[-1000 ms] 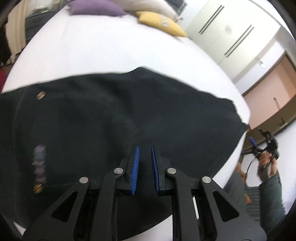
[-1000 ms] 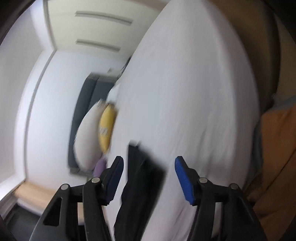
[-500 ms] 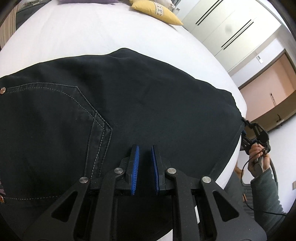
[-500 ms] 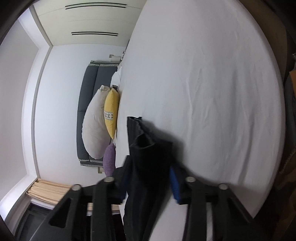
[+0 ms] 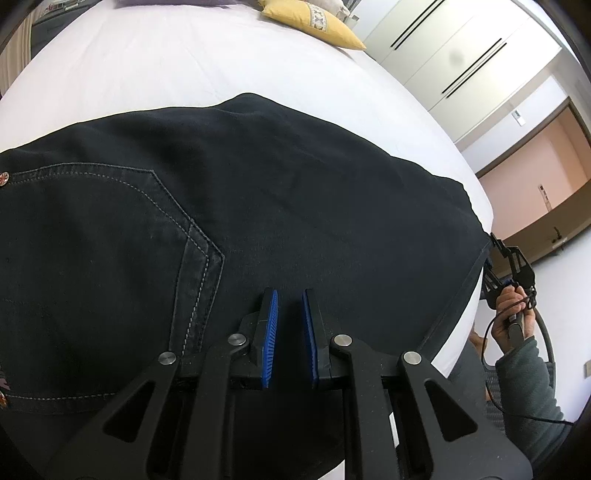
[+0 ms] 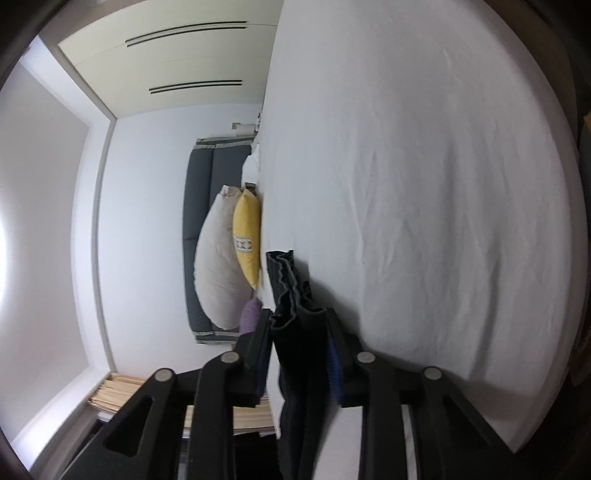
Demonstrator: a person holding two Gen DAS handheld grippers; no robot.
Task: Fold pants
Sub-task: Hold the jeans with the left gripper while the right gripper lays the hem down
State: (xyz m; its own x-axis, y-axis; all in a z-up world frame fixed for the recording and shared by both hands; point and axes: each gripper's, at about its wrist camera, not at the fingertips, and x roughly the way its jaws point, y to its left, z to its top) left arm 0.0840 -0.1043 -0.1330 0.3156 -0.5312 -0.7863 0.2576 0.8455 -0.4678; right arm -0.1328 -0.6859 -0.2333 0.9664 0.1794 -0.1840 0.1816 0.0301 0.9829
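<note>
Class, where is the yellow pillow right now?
At the bed's far end, the yellow pillow leans against a larger white pillow, beyond the pants.

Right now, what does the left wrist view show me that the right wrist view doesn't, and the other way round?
Left wrist only: the dark denim pants spread on the white bed sheet, their stitched back pocket, the nearly closed left claw, and a hand holding the right tool. Right wrist only: the right claw clamping the bunched pant hem, a cream pillow, a grey headboard. Both: pants, sheet, yellow cushion, white wardrobe.
</note>
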